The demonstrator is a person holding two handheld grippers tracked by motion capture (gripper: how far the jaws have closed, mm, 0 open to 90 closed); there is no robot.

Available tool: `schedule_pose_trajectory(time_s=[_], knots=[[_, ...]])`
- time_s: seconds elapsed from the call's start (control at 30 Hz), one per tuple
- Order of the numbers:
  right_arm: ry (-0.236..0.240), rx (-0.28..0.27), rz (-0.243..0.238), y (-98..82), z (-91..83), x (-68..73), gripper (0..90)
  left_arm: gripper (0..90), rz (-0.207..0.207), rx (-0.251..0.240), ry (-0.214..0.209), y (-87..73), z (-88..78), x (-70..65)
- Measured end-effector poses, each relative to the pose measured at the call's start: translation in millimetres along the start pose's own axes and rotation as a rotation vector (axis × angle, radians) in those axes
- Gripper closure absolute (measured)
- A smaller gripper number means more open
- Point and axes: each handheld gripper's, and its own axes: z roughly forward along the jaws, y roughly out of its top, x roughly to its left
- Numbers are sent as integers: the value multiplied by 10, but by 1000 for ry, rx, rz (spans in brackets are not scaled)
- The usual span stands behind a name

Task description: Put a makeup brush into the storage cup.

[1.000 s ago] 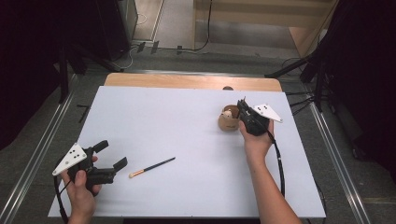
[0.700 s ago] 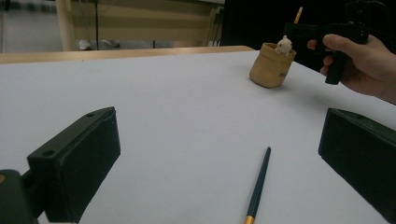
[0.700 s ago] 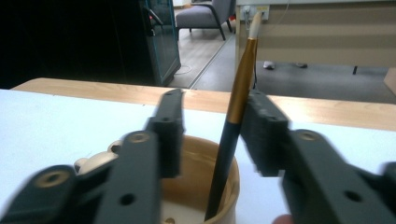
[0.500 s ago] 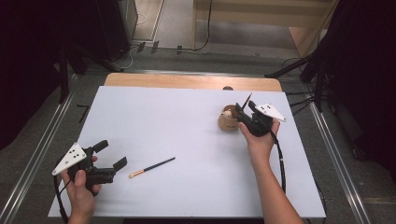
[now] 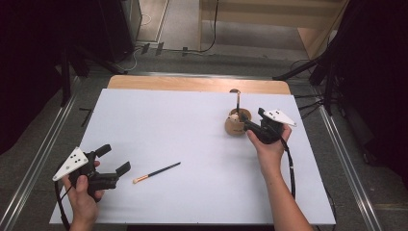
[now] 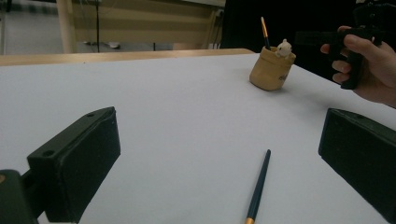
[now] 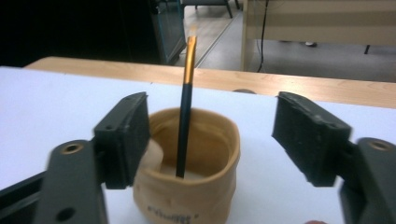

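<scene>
Opening over the last second, my right gripper (image 5: 248,124) has let go of the brush (image 7: 185,100) it was holding over the cup: earlier its jaws were pinched on the handle, and now they stand spread, one on each side of the tan cup (image 7: 187,161), with nothing pressed between the pads. From the right gripper view the dark handle stands free inside the cup, leaning a little, its gold ferrule and pale tip up in the air, touched by neither jaw. The right hand itself has hardly shifted; it sits just beside the cup at the far right of the white table (image 5: 159,115).

My left gripper (image 5: 113,163) hangs low at the near left corner, jaws spread and empty. Between them, as the left gripper view has it, the second brush (image 6: 258,186) lies flat on the table, near but not touched, pointing roughly toward the cup. A small pale figure sits on the cup's rim.

I judge the work about half done: one brush is stowed upright in the cup, one remains on the table. What is left is to back the right gripper away without nudging the cup, then pick up the lying brush and drop it in beside the first.
</scene>
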Motion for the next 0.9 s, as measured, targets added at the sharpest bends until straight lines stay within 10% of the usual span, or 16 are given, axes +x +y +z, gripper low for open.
schedule_pose_trajectory(time_s=[0.33,0.9], knots=[[75,21,2,-93,-299,-62,0,0,2,2,-1,-1,10,-6],[87,-39,-17,-323,-904,-145,0,0,8,1,-2,1,18,-27]])
